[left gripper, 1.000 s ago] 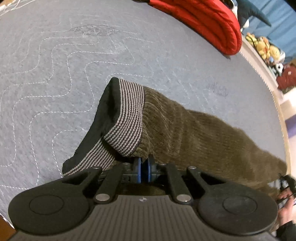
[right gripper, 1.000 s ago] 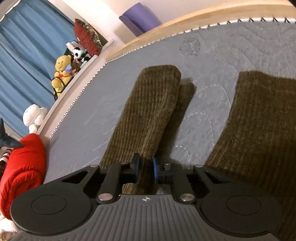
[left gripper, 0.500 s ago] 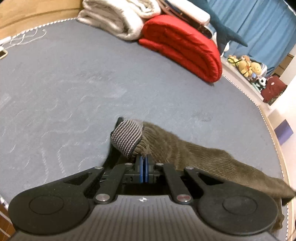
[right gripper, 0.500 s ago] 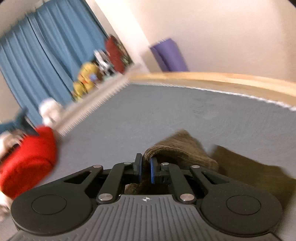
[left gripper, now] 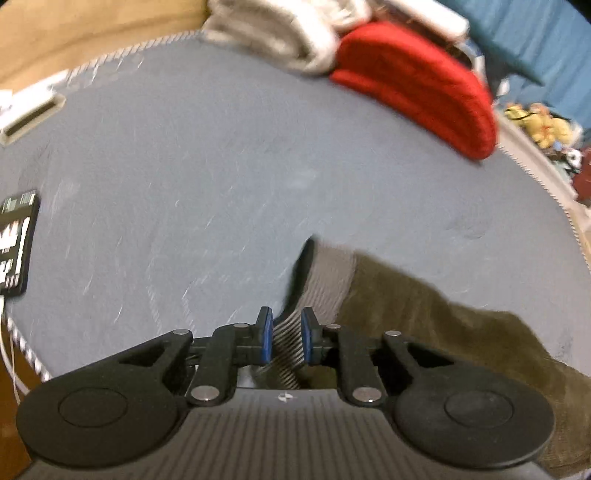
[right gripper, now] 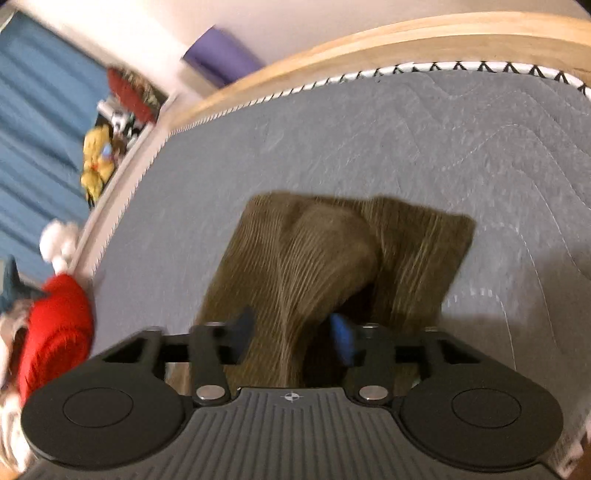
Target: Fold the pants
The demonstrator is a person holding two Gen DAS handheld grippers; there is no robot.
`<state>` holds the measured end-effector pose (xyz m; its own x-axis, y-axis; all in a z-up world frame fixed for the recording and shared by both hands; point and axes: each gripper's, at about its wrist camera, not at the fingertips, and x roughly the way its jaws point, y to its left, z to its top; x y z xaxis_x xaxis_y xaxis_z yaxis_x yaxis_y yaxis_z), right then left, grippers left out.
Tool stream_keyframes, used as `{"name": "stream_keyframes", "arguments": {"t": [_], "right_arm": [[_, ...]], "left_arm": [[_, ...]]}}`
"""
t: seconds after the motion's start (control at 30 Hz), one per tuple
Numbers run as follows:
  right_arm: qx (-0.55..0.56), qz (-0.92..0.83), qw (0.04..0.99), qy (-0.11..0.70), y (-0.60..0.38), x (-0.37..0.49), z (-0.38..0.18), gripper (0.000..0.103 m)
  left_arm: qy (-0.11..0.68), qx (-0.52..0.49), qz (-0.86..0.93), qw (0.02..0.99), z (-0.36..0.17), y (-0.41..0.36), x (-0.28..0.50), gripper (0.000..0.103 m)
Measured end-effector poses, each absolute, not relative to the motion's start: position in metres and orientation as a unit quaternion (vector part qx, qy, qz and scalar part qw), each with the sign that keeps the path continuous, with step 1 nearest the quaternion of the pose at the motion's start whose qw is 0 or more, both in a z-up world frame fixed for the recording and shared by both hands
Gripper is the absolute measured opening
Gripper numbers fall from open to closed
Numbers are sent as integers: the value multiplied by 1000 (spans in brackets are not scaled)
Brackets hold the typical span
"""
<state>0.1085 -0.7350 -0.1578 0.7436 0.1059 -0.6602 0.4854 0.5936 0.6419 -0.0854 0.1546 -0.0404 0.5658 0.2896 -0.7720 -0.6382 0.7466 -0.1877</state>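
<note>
**Warm indoor light, motion blur, heavy fisheye curve**

Both views are moderately bright with a yellowish cast. The bed [left gripper: 221,177] bows strongly toward the frame corners, which go black. Smear softens the red blanket [left gripper: 417,85] far beyond the left tool [left gripper: 286,334], and the pants [right gripper: 332,251] ahead of the right tool [right gripper: 295,332], whose shadow falls rightward. The pale wall [right gripper: 332,22] is washed out.

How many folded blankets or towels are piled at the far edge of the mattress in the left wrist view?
2. A white blanket lies at the far edge; a red blanket sits just right of it, touching. More may be hidden behind them, and the picture is blurred.
</note>
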Motion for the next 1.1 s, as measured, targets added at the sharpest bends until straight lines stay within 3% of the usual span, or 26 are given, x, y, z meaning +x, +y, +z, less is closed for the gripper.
{"name": "stream_keyframes", "arguments": {"t": [0.13, 0.23, 0.27, 0.33, 0.37, 0.47, 0.6, 0.73, 0.93, 1.1], "right_arm": [[464, -126, 809, 339, -744, 125, -186, 57], [469, -137, 805, 338, -747, 134, -197, 54], [465, -144, 807, 333, -749, 135, -196, 50], [455, -163, 817, 315, -750, 134, -189, 24], [449, -163, 824, 305, -751, 133, -184, 18], [405, -159, 855, 284, -745, 129, -162, 14], [287, -167, 909, 253, -727, 117, -126, 14], [258, -220, 892, 299, -737, 117, -140, 15], [236, -238, 871, 359, -747, 140, -181, 33], [226, -240, 872, 362, -739, 147, -181, 42]], "left_arm": [[340, -120, 251, 898, -13, 115, -64, 18], [329, -90, 185, 922, 6, 88, -36, 34], [323, -84, 166, 928, 7, 82, -29, 35], [299, -65, 150, 940, 0, 69, -17, 35], [297, -48, 147, 942, -9, 62, -13, 35], [344, -33, 141, 928, -39, 53, 3, 35], [373, -50, 127, 918, -49, 62, 16, 34], [421, -52, 69, 903, -63, 68, 33, 35], [471, -40, -15, 881, -85, 77, 36, 34], [541, 6, -20, 841, -128, 93, 31, 17]]}}
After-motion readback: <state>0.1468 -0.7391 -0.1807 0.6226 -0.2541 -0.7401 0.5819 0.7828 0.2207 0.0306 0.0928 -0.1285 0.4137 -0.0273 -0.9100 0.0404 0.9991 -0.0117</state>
